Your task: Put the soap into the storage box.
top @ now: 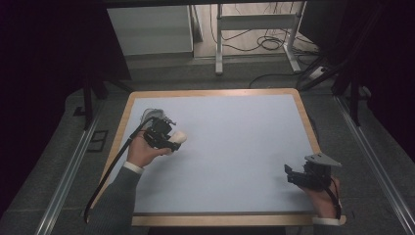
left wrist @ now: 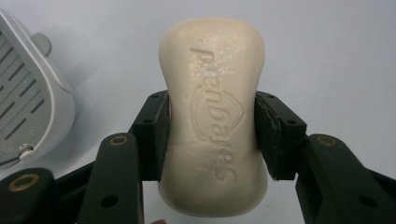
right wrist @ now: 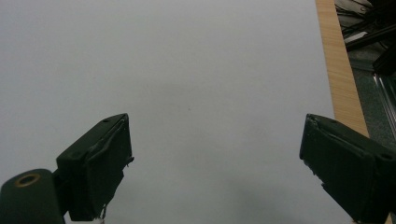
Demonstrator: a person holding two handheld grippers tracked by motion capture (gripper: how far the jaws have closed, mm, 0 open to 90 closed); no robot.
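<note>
Left gripper (left wrist: 212,135) pinching a bar of soap (left wrist: 212,116) across its narrow waist, both pads pressed flat on its sides, stamped face up. Soap held at the table's (top: 235,147) left side, just beside a grey slotted soap dish (left wrist: 28,102); seen from the high view, soap (top: 179,137) pointing right, dish (top: 150,115) behind the gripper (top: 169,139).

Probably placing soap into the dish, or carrying it off; cannot tell which. For a clean placement: keep the squeeze steady, since the surface looks slick and liable to slide; swing toward the dish, level the bar over the slots, lower until resting, then release.

Right gripper (right wrist: 215,154) spread wide, holding nothing, over bare table near the wooden edge (right wrist: 338,70); in the high view, at the near right (top: 293,175).

Count: one soap bar, one soap dish, two grippers.
</note>
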